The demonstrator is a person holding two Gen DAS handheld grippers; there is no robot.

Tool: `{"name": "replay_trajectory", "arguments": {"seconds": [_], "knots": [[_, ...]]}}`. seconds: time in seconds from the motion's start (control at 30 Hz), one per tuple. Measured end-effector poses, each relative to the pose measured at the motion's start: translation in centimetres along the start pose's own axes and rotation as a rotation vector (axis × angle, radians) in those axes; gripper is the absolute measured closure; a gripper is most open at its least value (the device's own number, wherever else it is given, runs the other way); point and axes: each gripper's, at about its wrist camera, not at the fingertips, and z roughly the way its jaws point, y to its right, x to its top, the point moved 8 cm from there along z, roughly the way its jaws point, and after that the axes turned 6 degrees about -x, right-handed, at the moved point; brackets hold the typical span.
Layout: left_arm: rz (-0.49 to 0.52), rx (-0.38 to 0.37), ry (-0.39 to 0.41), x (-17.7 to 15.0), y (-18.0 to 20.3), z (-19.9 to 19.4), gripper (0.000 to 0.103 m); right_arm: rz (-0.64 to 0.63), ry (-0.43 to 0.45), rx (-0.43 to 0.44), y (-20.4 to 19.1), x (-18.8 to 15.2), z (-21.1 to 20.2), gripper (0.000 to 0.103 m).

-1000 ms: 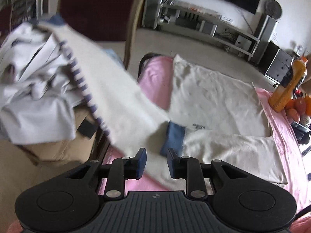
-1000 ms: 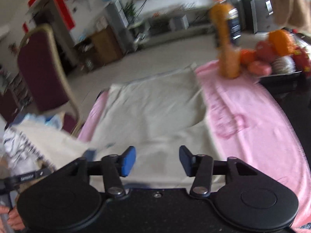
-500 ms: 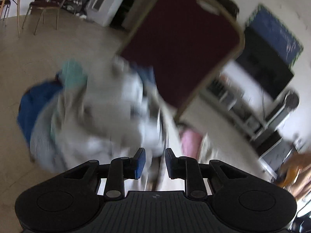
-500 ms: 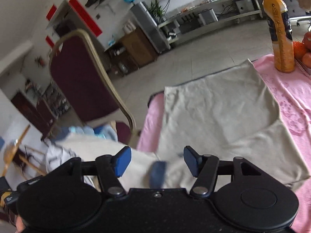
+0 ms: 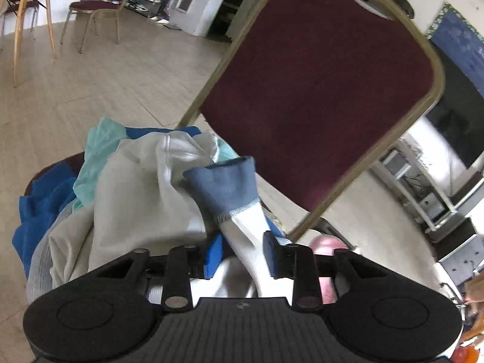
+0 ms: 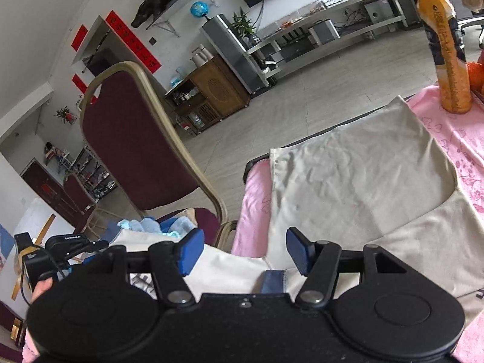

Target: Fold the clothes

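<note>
In the left wrist view a heap of clothes [image 5: 127, 187] lies on a maroon chair seat: grey-white, mint and blue garments. A white sleeve with a blue cuff [image 5: 227, 190] runs between the fingers of my left gripper [image 5: 242, 255]; the jaws stand apart on either side of it and do not press it. In the right wrist view my right gripper [image 6: 245, 251] is open and empty above a beige garment [image 6: 363, 181] spread flat on the pink-covered table [image 6: 453, 139]. A white sleeve with a blue cuff [image 6: 272, 281] lies under that gripper. The left gripper shows at lower left [image 6: 60, 242].
The maroon chair's back [image 5: 317, 90] rises right behind the heap; it also shows in the right wrist view [image 6: 130, 139]. An orange drink bottle [image 6: 447, 45] and fruit stand at the table's far right. More chairs [image 5: 99, 9] stand across the floor.
My left gripper has swung from the table to the chair heap and opened wider around the blue-cuffed sleeve. My right gripper has stayed open and drawn back towards the table's near left corner.
</note>
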Motion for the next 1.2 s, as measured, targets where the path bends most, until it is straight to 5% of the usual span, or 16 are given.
{"name": "replay_trajectory", "arguments": {"seconds": [0.1, 0.17, 0.3, 0.43, 0.57, 0.83, 1.03, 1.2], "knots": [[-0.033, 0.017, 0.014, 0.7, -0.6, 0.8, 0.077, 0.024, 0.008, 0.001, 0.8, 0.2, -0.1, 0.044], [0.014, 0.044, 0.032, 0.8, 0.1, 0.7, 0.103, 0.033, 0.014, 0.003, 1.3, 0.2, -0.3, 0.044], [0.195, 0.092, 0.113, -0.1, 3.6, -1.0, 0.103, 0.056, 0.026, 0.002, 2.9, 0.5, -0.9, 0.044], [0.375, 0.027, 0.188, -2.4, 9.3, -4.4, 0.103, 0.071, 0.032, 0.009, 4.8, 0.9, -1.9, 0.044], [0.576, -0.082, 0.217, -7.3, 16.2, -8.0, 0.103, 0.027, 0.055, -0.042, 8.3, 1.9, -4.3, 0.044], [0.814, -0.258, 0.119, -20.6, 26.7, -8.9, 0.102, -0.153, 0.128, -0.333, 17.0, 4.2, -9.2, 0.042], [0.943, -0.225, 0.016, -29.3, 28.6, -4.7, 0.102, -0.322, 0.151, -0.520, 21.0, 3.4, -6.4, 0.040], [1.051, -0.168, -0.039, -34.6, 28.8, -2.1, 0.102, -0.180, 0.020, -0.442, 24.7, -0.1, -2.1, 0.042]]}}
